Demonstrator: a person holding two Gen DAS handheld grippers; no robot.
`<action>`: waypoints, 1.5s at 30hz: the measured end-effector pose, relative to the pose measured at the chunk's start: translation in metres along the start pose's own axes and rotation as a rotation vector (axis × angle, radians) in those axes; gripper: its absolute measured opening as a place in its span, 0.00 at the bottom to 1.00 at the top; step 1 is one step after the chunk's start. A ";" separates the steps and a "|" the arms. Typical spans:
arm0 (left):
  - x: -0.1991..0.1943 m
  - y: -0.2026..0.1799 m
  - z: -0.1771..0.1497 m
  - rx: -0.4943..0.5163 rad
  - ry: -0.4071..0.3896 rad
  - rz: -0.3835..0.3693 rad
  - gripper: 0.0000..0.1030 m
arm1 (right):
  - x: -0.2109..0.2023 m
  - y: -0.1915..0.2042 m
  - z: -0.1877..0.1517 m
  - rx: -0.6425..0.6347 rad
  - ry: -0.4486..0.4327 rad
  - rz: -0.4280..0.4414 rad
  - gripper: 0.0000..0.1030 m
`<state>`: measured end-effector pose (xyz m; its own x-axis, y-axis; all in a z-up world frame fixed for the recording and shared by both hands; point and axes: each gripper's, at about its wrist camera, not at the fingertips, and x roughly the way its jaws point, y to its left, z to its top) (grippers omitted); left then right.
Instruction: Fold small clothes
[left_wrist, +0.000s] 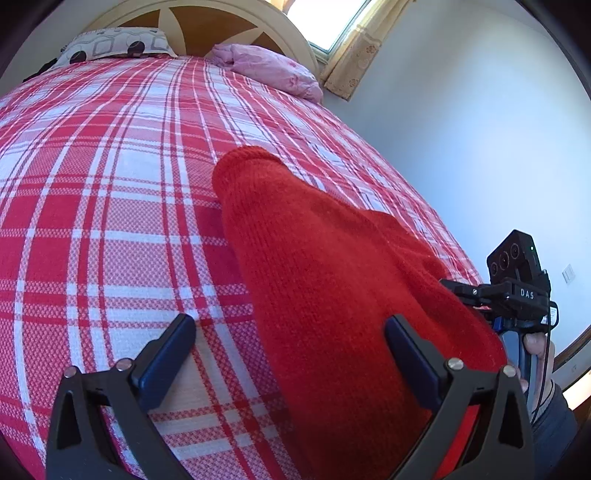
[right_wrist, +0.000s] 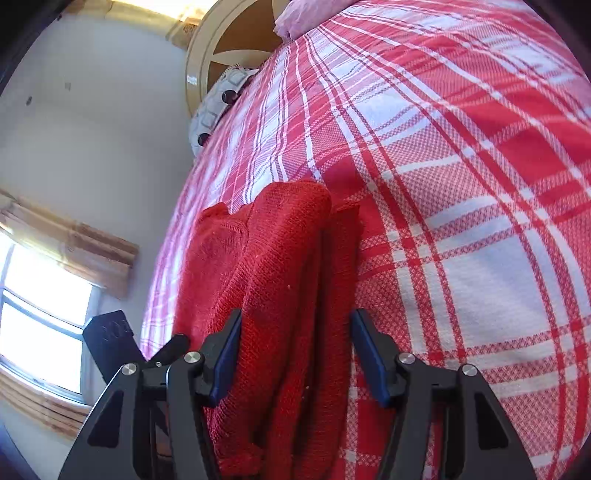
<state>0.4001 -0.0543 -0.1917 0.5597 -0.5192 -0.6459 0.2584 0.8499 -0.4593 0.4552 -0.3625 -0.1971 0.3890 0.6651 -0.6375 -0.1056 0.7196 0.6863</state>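
Note:
A red knitted garment (left_wrist: 332, 280) lies folded lengthwise on the red and white plaid bedspread (left_wrist: 110, 184). My left gripper (left_wrist: 291, 354) is open, low over the bed; its right finger rests on the garment's near end, its left finger over bare bedspread. The right gripper (left_wrist: 480, 295) shows at the garment's right edge in the left wrist view. In the right wrist view the garment (right_wrist: 280, 280) runs between the open fingers of my right gripper (right_wrist: 295, 354), which straddle it without pinching. The left gripper's black body (right_wrist: 110, 339) shows at lower left.
A pink crumpled cloth (left_wrist: 273, 70) and a patterned pillow (left_wrist: 114, 44) lie by the wooden headboard (left_wrist: 221, 22). A white wall (left_wrist: 480, 129) runs along the bed's right side, with a curtained window (left_wrist: 332, 22). The bed edge lies just right of the garment.

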 end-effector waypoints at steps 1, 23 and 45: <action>0.000 -0.001 0.000 0.007 -0.002 0.001 1.00 | -0.001 -0.001 0.000 -0.001 0.004 0.011 0.57; 0.006 -0.004 0.001 0.030 0.007 -0.038 1.00 | 0.016 0.018 -0.008 -0.100 0.027 0.016 0.62; -0.026 -0.050 -0.005 0.160 0.002 0.069 0.35 | -0.003 0.036 -0.026 -0.089 -0.071 0.002 0.42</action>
<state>0.3686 -0.0838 -0.1544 0.5792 -0.4590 -0.6737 0.3417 0.8870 -0.3105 0.4262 -0.3329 -0.1797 0.4520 0.6530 -0.6077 -0.1862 0.7353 0.6516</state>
